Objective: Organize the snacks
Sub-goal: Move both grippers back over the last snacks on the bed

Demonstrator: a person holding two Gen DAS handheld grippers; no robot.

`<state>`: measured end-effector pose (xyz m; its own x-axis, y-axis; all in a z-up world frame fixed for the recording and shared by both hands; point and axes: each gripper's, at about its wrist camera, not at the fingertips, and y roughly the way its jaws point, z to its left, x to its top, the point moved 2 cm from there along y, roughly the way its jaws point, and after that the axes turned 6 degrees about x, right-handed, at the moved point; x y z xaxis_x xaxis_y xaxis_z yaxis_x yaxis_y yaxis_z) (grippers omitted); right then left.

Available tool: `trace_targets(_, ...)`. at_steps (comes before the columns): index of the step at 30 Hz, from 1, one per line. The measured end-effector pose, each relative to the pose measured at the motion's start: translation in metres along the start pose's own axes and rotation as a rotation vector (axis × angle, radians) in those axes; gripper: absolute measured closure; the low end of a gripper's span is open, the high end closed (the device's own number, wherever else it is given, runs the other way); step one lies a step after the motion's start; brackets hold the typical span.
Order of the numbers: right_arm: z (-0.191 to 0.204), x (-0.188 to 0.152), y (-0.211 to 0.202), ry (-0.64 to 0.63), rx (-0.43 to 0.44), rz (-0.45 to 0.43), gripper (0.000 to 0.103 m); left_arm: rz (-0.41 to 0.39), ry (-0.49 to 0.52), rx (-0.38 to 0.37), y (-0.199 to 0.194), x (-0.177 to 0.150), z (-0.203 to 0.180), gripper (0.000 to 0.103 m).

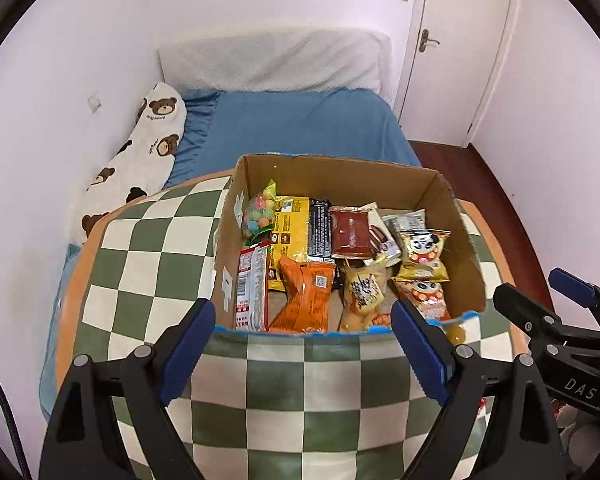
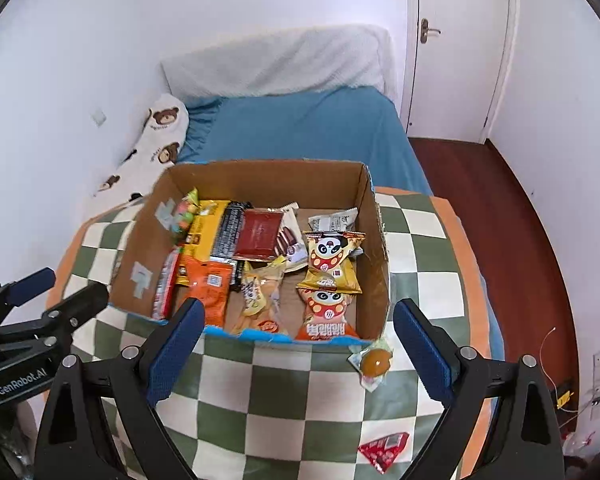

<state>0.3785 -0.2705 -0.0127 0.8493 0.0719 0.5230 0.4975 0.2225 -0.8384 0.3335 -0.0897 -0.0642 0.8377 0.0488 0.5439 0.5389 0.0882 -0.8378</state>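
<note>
A cardboard box (image 1: 466, 240) (image 2: 374, 236) full of snack packets stands on a green-and-white checkered table (image 1: 276, 396) (image 2: 284, 380). Inside lie an orange packet (image 1: 308, 300) (image 2: 212, 284), two panda packets (image 1: 422, 254) (image 2: 330, 254), a dark red packet (image 2: 260, 236) and others. A clear-wrapped amber jelly (image 2: 374, 362) lies on the table by the box's near right corner. A small red packet (image 2: 384, 450) lies nearer me. My left gripper (image 1: 304, 356) is open and empty in front of the box. My right gripper (image 2: 296, 356) is open and empty, the jelly between its fingers' line.
A bed with a blue sheet (image 1: 300, 124) and a bear-print pillow (image 1: 140, 160) lies behind the table. A white door (image 1: 460, 40) and red-brown wooden floor (image 2: 500, 220) are at the right. Each gripper shows at the edge of the other's view.
</note>
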Motion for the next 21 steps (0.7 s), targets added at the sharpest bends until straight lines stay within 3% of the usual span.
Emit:
trace_targets(12, 0.005, -0.039, -0.054, 0.061, 0.047, -0.05, 0.006, -0.049, 0.011, -0.004, -0.045, -0.022, -0.001, 0.013)
trace_targets(16, -0.018, -0.057, -0.056, 0.126, 0.048, -0.028, 0.006, 0.001, 0.039, -0.009, -0.034, -0.039, -0.017, 0.013)
trace_targets(21, -0.081, -0.096, -0.038, 0.247, -0.001, 0.057, 0.006, 0.134, 0.114, -0.06, 0.003, -0.07, -0.068, 0.013)
